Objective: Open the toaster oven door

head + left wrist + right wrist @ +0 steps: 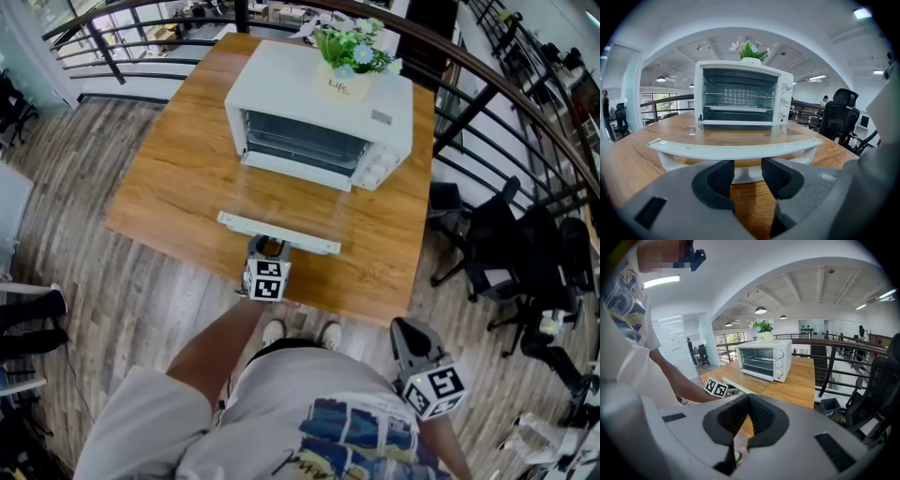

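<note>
The left gripper [747, 165] has its two dark pads apart, with only wood showing between them, so it holds nothing. Its tips sit right at the long white handle [736, 150] of the glass door [740, 135], which lies flat out over the brown wooden table [178, 159]. I think the door is fully open, so the job looks done. The right gripper [747, 401] is closed on nothing and hangs low by the person's side, out of the way. Behind the door stands the white toaster oven [319, 103], and the small flower pot [345, 86] on top reads "Life"
</note>
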The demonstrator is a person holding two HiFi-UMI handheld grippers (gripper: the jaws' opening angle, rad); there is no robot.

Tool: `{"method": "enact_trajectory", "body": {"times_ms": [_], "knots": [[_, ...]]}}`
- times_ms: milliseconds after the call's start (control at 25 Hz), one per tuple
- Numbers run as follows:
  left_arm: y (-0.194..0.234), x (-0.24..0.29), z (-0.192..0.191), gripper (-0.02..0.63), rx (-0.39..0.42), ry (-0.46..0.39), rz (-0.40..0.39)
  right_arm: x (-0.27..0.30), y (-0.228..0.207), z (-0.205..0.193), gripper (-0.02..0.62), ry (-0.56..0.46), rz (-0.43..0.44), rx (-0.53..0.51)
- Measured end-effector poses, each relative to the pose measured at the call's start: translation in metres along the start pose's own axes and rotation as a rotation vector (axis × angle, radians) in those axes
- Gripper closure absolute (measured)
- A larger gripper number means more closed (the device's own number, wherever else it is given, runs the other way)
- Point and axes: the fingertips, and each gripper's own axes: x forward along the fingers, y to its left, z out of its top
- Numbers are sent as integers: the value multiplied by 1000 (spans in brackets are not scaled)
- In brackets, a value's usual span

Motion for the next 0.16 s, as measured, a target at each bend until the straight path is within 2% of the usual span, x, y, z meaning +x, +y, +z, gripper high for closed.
{"method": "enact_trajectory", "body": {"times_ms": [160], "knots": [[0, 0, -1, 436, -1, 1, 1, 1, 1, 0, 594, 4, 1, -3]]}}
